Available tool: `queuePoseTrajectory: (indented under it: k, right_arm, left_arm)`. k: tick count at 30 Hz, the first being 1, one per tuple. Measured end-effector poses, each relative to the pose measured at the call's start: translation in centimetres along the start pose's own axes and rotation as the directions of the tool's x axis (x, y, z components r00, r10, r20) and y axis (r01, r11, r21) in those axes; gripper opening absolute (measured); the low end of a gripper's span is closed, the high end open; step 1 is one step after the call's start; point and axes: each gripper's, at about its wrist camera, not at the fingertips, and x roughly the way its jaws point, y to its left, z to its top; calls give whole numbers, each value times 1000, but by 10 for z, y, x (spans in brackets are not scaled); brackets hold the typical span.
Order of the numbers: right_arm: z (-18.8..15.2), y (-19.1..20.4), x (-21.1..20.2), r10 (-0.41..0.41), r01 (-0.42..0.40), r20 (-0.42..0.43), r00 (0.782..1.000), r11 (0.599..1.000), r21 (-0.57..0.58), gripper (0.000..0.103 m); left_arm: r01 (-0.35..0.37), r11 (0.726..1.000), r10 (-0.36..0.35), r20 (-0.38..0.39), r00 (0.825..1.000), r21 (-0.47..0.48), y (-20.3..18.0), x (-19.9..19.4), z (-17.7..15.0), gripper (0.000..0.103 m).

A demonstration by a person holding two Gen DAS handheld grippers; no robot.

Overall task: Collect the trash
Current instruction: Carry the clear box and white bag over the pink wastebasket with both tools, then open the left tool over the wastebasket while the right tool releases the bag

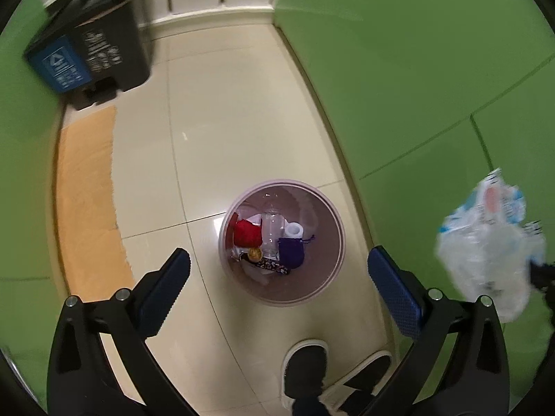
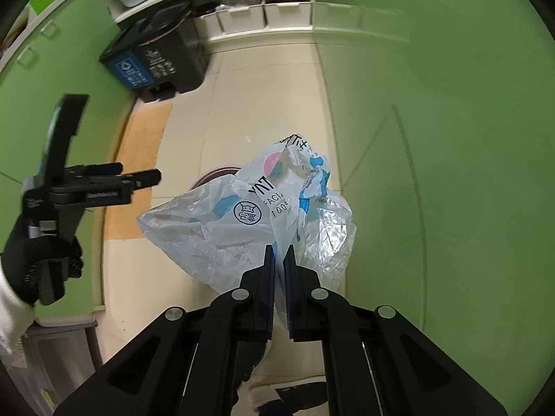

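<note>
A round pink trash bin (image 1: pixel 329 277) stands on the tiled floor below my left gripper (image 1: pixel 277 263), whose jaws are wide open and empty. Inside the bin lie a red pouch (image 1: pixel 247 233), a clear bottle (image 1: pixel 271 232), a purple pouch (image 1: pixel 291 251) and other bits. My right gripper (image 2: pixel 280 253) is shut on a crumpled white and blue plastic wrapper (image 2: pixel 242 208), which hangs in the air over the floor. The same wrapper (image 1: pixel 489 239) shows at the right edge of the left wrist view. Only the bin's rim (image 2: pixel 216 173) peeks out behind the wrapper in the right wrist view.
Green cabinet fronts (image 1: pixel 416 69) line the right side and another green panel the left. A dark pedal bin with a blue label (image 1: pixel 93 55) stands at the far left, an orange mat (image 1: pixel 86 190) before it. White shelves (image 2: pixel 263 17) close the far end. A person's shoes (image 1: pixel 305 367) stand near the bin.
</note>
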Motion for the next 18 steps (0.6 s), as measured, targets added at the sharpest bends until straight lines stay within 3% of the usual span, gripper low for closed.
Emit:
queuePoseTrajectory:
  k: [8, 18]
  right_arm:
    - [21, 33, 41, 56, -58, -22, 998, 994, -96, 5]
    - [29, 59, 119, 78, -92, -82, 994, 979, -181, 5]
  left_arm:
    - [4, 991, 3, 50, 999, -137, 34, -55, -5, 100]
    - [-110, 990, 119, 107, 987, -85, 47, -70, -31, 100]
